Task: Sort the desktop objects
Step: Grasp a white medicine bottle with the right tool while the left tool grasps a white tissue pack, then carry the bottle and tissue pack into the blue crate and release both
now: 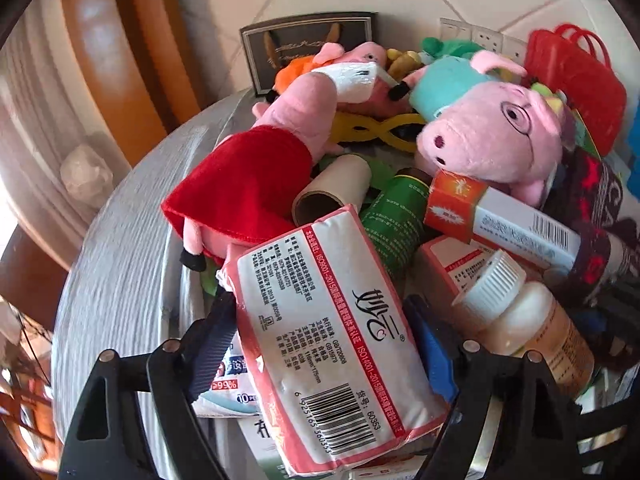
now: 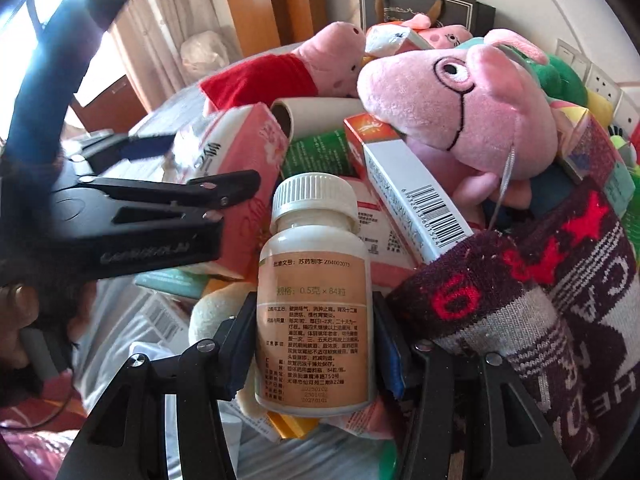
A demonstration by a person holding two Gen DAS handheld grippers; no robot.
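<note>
Both grippers have their jaws closed onto something: the left gripper (image 1: 324, 344) is narrowed around a pink tissue pack (image 1: 328, 332), its blue pads pressing both long sides, and the right gripper (image 2: 316, 344) clamps a white pill bottle (image 2: 314, 292) at its label. Both picks seem made; next comes lifting each clear without dragging neighbours. Just behind the bottle lie a barcoded box (image 2: 404, 192) and the big pig plush (image 2: 460, 108); beside it, a dark sock (image 2: 540, 300).

The right gripper (image 2: 314, 350) clamps a white pill bottle (image 2: 314, 292) upright, with the big pink pig plush (image 2: 472, 108) far right behind it.
</note>
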